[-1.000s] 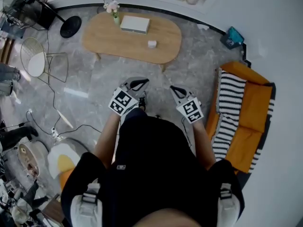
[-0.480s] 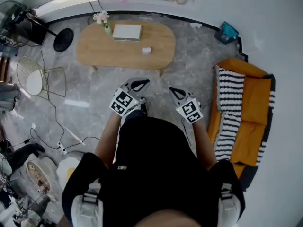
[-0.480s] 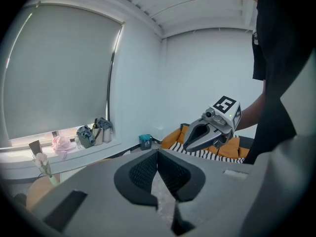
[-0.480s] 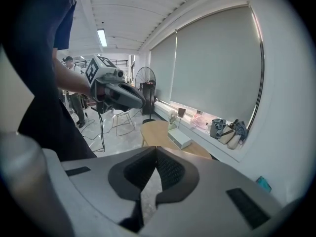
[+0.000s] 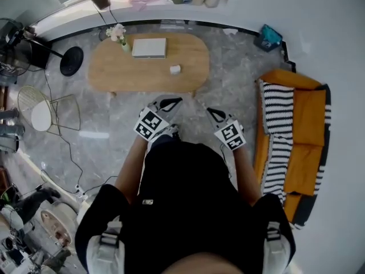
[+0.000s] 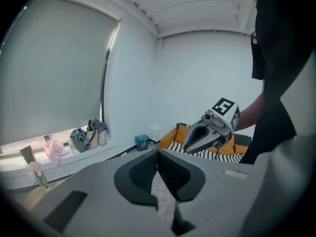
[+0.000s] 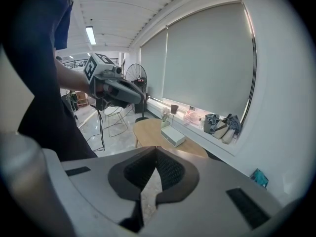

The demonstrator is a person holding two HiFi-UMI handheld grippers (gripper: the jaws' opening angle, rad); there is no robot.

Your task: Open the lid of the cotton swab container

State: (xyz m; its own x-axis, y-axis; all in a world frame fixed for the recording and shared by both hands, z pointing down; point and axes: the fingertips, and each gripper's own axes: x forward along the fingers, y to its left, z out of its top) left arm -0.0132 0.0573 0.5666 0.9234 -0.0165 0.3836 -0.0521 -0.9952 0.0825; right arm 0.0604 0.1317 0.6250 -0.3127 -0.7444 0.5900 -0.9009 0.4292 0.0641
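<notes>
The cotton swab container (image 5: 175,69) is the small white thing on the oval wooden table (image 5: 142,76), toward the table's right half and near its front edge. From the head view it is too small for me to tell which way it points, where its long side runs, or whether its lid is down. A flat pale box (image 5: 149,48) lies farther back on the table, and a little vase of flowers (image 5: 120,36) stands by the back left edge. The table runs left to right across grey marble floor (image 5: 228,79).

Both grippers are held in front of my body, well short of the table. The left gripper (image 5: 171,101) and the right gripper (image 5: 211,113) have their jaws pressed together with nothing between them.

An orange sofa (image 5: 305,130) with a striped blanket (image 5: 275,113) lines the right wall. A wire chair (image 5: 43,110) stands at the left, and a fan (image 7: 134,78) beyond it. My torso blocks the floor below me.
</notes>
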